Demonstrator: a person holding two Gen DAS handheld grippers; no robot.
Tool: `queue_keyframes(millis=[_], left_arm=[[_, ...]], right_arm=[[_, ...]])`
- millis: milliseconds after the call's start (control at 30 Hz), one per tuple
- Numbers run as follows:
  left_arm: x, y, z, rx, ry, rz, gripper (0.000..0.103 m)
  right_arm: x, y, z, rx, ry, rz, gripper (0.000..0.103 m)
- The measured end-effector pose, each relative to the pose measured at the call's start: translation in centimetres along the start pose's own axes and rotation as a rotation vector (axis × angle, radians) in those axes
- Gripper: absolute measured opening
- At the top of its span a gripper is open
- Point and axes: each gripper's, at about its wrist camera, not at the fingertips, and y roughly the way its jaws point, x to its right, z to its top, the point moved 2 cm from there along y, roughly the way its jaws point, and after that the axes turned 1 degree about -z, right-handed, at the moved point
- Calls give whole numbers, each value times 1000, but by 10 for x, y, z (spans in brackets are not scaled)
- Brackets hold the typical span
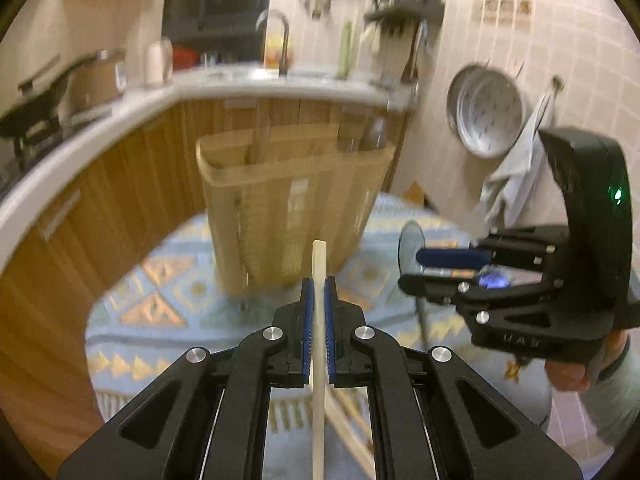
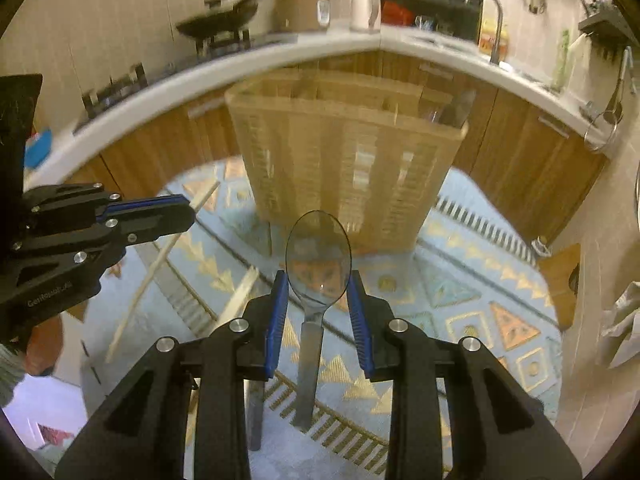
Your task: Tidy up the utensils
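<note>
My left gripper (image 1: 319, 285) is shut on a pale wooden chopstick (image 1: 319, 264) that runs straight out between its blue pads. My right gripper (image 2: 318, 282) is shut on a metal spoon (image 2: 319, 252), its pads pressing the lower sides of the bowl while the handle hangs down. Both are lifted above the table in front of a slatted wooden utensil holder (image 1: 292, 200) (image 2: 340, 152). The left wrist view shows the right gripper (image 1: 410, 270) and spoon (image 1: 411, 240) at the right. The right wrist view shows the left gripper (image 2: 191, 210) with the chopstick (image 2: 152, 276) at the left.
The holder stands on a blue patterned tablecloth (image 2: 480, 280) and holds a wooden handle (image 1: 260, 140) and a dark utensil (image 1: 374, 134). A second chopstick (image 2: 240, 296) and another metal handle (image 2: 256, 412) lie on the cloth. Behind run a counter (image 1: 120, 120), faucet (image 1: 282, 40) and hanging pans (image 1: 486, 116).
</note>
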Motion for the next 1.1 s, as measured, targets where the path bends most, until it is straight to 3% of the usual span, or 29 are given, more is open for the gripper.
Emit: queue_keyframes(millis=[33,67,200,333,400,500,533,567,833,1000,1100], left_arm=[[2,-7,9,47,4,2,3],[3,-15,18,96,1,2,3],[0,-31,48,226,-46,-6,3],[-6,-33,57,246,-82,-20,3],[-8,-31,54,232,-83,-13,3],[-14,-25,45,201,-95,-22,3],[-14,-22,43,192,-98,-27,3],[-14,-19,41,186,-101,-31,3],[-23,-10,32,184,-94,-24,3],[-24,-8,29,190,-86,-15,3],[-26,-4,28,186,-95,-18,3]], right_arm=[[3,-7,5,25,10,9,8],[7,-13,9,39,21,15,1],[18,-20,30,80,50,24,1],[26,-4,24,19,64,48,1],[32,8,14,-43,79,54,4],[44,28,1,-124,120,59,31],[47,33,-3,-145,129,59,46],[50,40,-7,-167,137,62,49],[60,100,-26,-370,189,-41,49],[53,116,-25,-392,160,-92,49],[43,116,-23,-405,112,-121,32]])
